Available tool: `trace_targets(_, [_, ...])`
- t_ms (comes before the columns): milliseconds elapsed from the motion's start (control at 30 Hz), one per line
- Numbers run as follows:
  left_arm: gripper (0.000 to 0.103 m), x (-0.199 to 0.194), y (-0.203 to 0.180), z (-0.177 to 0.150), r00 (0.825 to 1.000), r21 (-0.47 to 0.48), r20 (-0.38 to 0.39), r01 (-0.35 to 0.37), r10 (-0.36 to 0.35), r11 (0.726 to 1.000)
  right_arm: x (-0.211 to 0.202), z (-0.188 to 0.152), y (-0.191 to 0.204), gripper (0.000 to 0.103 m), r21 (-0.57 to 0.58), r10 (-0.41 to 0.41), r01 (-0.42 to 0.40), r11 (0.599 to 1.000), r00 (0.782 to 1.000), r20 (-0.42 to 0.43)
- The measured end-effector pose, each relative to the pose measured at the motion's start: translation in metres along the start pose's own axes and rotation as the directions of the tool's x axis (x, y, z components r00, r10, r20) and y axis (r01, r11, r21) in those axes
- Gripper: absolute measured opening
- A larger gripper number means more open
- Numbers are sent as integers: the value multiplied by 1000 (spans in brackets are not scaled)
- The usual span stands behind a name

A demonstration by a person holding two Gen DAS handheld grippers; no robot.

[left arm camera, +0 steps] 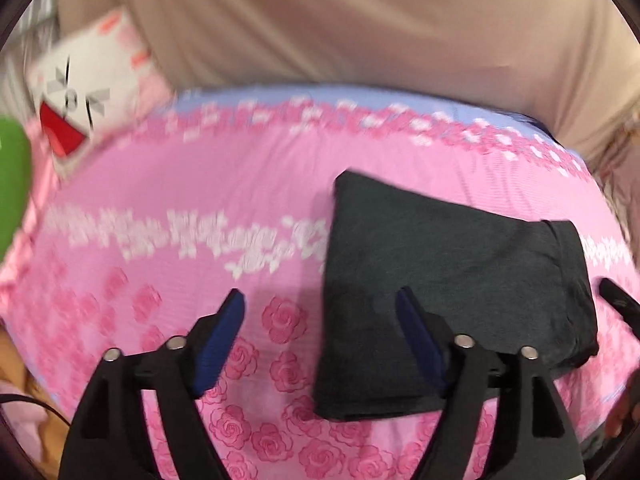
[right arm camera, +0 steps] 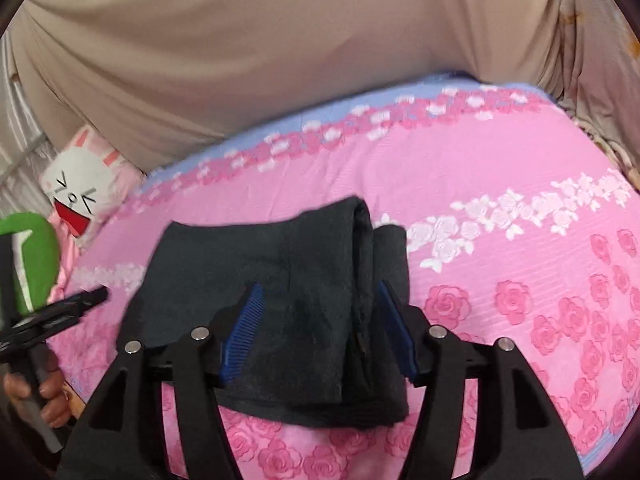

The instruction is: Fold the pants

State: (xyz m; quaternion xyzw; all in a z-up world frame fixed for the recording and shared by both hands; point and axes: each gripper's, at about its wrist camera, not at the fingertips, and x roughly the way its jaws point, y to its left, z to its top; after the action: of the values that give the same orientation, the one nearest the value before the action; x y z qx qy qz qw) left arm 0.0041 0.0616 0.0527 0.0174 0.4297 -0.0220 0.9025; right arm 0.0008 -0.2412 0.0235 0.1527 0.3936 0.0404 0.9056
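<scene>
Pants: the dark grey pants (left arm camera: 452, 296) lie on the bed as a compact, roughly rectangular stack of several layers; in the right wrist view the pants (right arm camera: 280, 292) show a thick rolled fold edge running along their right side.
Where: on the pink rose-print bedsheet (left arm camera: 200, 208), towards the near edge of the bed, well apart from the rabbit-face pillow (left arm camera: 88, 92) at the far corner.
Left gripper: the left gripper (left arm camera: 320, 336) stands wide with nothing between its blue pads; one pad is over bare sheet, the other over the left part of the stack, and neither appears to press on the cloth.
Right gripper: the right gripper (right arm camera: 320, 328) is part open, straddling the thick folded edge of the pants; the pads (right arm camera: 244, 332) sit either side of the cloth without visibly squeezing it, so it looks like a loose straddle, not a hold.
Done: the main folds seem complete, since no leg or waistband trails out flat from the stack.
Left: probably little. The far right corner of the stack is slightly uneven, so squaring or pressing it flat may remain; otherwise the task looks close to finished.
Unclear: the left wrist view is motion-blurred, so how neatly the layers align cannot be judged.
</scene>
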Motion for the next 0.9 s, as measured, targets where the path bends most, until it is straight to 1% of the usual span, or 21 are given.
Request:
trace_targets(33, [84,-3,-4,0,1000,22,14,-11,11,1000,12,-4,-3,53,6,-4,4,1000,1000,-29])
trace_targets(100, [86,-6,-16,-2,999,63,18,-29,28,998,38,-14,-10,36,25,-6,8,1000,996,-90])
trace_targets(133, [86,-5,-20,-5,1000,82,14,-28,27,996,45,-17,-12,31,43,5,-1,999,996,-87])
trace_targets(167, [86,-4,-22,-8,1000,92,4,-31,31,995,44,-15,-13,27,50,6,-1,999,997,-83])
trace_targets(200, [86,-2,-24,-10,999,99,-8,-32,33,995,40,-8,-7,18,45,15,-11,999,996,-82])
trace_targets(267, [86,0,-24,-13,999,103,-26,-25,28,994,27,4,9,17,31,79,-78,996,995,-52])
trace_targets(300, [86,0,-23,-15,999,103,-28,-26,29,994,17,12,20,17,16,136,-135,991,990,-33])
trace_targets(333, [86,-1,-22,-16,999,99,-27,-32,35,995,1,24,35,17,5,227,-227,974,974,5])
trace_targets(400, [86,-3,-19,-17,999,95,-24,-45,48,994,-25,39,52,17,-16,350,-349,937,935,60])
trace_targets(433, [86,-5,-17,-17,998,89,-21,-52,54,995,-36,47,61,16,-37,401,-399,916,911,95])
trace_targets(467, [86,-4,-15,-18,998,85,-22,-62,64,994,-43,51,64,17,-48,426,-423,905,898,113])
trace_targets(500, [86,-4,-14,-19,997,82,-24,-69,71,994,-43,51,63,17,-59,413,-408,911,904,115])
trace_targets(533, [86,-3,-11,-20,997,79,-29,-72,74,994,-37,48,59,17,-66,362,-357,932,926,108])
trace_targets(567, [86,-1,-9,-21,996,75,-37,-77,80,994,-19,40,48,17,-59,261,-257,965,963,74])
trace_targets(600, [86,1,-7,-22,995,68,-44,-84,87,994,-1,33,38,17,-38,194,-193,980,980,34])
trace_targets(633, [86,3,-6,-22,995,66,-51,-84,87,994,28,19,18,17,3,85,-85,996,995,-49])
trace_targets(667, [86,5,-5,-22,994,66,-57,-85,89,994,45,8,6,17,31,36,-33,999,994,-98])
trace_targets(700, [86,8,-6,-23,993,67,-64,-90,94,994,54,-2,-4,18,51,22,-16,999,994,-109])
trace_targets(733, [86,9,-6,-23,993,69,-68,-92,97,993,53,-7,-9,18,76,52,-46,996,995,-80])
trace_targets(767, [86,12,-7,-24,992,73,-76,-95,101,993,51,-5,-9,18,88,65,-58,994,995,-73])
trace_targets(900, [86,17,-11,-25,991,83,-90,-95,103,992,50,5,9,18,20,22,-20,1000,998,-67])
